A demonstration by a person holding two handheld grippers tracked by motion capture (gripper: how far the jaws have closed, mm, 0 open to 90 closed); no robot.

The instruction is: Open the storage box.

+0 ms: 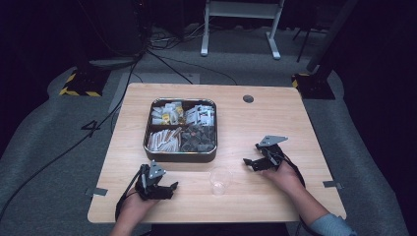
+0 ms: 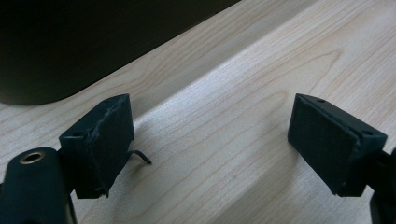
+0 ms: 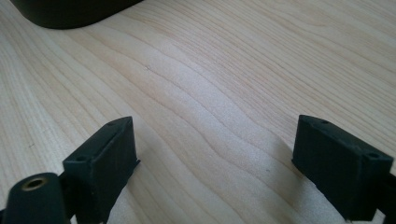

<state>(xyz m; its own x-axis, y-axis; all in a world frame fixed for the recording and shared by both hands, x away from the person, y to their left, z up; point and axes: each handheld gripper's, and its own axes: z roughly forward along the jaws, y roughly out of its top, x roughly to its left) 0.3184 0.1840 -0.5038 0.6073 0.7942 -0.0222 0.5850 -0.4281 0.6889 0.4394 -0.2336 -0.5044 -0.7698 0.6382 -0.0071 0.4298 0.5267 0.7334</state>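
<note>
- High view, left to right: the left tool (image 1: 169,188) rests on the desk (image 1: 275,123) at about 7 o'clock, jaws spread wide with nothing between them, pointing toward 3 o'clock.
- A clear plastic cup (image 1: 220,180) stands upright near 6 o'clock, between the two tools. It lies at 3 o'clock from the left tool and at about 8 o'clock from the right tool (image 1: 250,163).
- The right tool sits at about 4 o'clock, jaws likewise wide and empty, pointing toward 9 o'clock. Judging by the gaps, it is slightly nearer the cup.
- A metal tray (image 1: 180,156) of packets sits at the desk's centre, at 12 o'clock from the left tool.
- Hard to read: the cup's rim is faint against the wood; both gripper views show bare wood between the jaws, and a dark tray corner (image 2: 56,51) cut off by the frame edge.
</note>
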